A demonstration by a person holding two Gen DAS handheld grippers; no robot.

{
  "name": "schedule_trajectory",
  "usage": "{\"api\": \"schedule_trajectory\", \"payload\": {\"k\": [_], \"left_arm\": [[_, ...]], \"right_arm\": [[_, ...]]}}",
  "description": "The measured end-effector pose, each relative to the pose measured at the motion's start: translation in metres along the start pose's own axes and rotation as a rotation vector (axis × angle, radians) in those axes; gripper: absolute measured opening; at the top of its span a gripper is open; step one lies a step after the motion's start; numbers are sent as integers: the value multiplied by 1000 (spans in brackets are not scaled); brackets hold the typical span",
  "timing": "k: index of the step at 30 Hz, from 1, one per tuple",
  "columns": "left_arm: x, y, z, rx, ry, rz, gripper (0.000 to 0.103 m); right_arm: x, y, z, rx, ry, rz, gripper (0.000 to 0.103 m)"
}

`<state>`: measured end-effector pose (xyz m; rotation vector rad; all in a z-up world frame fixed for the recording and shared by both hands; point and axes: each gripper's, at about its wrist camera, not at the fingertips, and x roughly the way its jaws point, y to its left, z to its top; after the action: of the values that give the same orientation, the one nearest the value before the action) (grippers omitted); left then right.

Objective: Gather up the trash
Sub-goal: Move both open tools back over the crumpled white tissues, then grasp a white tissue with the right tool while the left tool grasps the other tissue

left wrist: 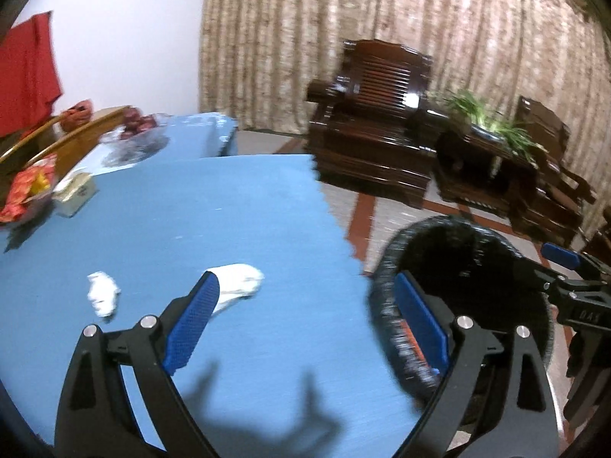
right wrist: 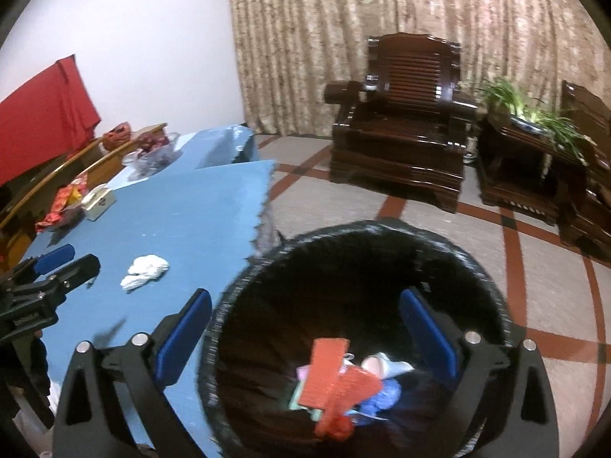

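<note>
Two crumpled white tissues lie on the blue tablecloth (left wrist: 229, 210): a small one (left wrist: 101, 294) and a larger one (left wrist: 240, 284) just past my left gripper's left fingertip. The left gripper (left wrist: 305, 282) is open over the table's right edge, with nothing between its fingers. A black-lined trash bin (left wrist: 383, 290) stands on the floor beside the table. My right gripper (right wrist: 306, 297) hangs open and empty above the bin (right wrist: 366, 227). Red paper (right wrist: 336, 374) and other scraps lie in the bin. The right wrist view shows one tissue (right wrist: 145, 270) and the left gripper (right wrist: 70, 263) near it.
At the table's far left sit a tissue box (left wrist: 74, 191), a bowl of red snack packets (left wrist: 28, 187) and a glass fruit bowl (left wrist: 137, 129). A dark wooden armchair (right wrist: 401, 126) and a side table with a plant (right wrist: 527, 114) stand across the tiled floor.
</note>
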<state>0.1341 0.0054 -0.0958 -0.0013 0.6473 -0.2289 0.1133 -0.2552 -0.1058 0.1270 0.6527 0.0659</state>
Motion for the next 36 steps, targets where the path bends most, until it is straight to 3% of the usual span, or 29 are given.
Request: {"api": "schedule_trajectory", "payload": {"k": [21,36], "left_arm": [[-19,145,-15,-163,16,259,90],[18,195,-27,-203,58,306,90]], "right_arm": [[71,148,29,-161,-3,217,97],[139,194,19,-182,67,225,97]]}}
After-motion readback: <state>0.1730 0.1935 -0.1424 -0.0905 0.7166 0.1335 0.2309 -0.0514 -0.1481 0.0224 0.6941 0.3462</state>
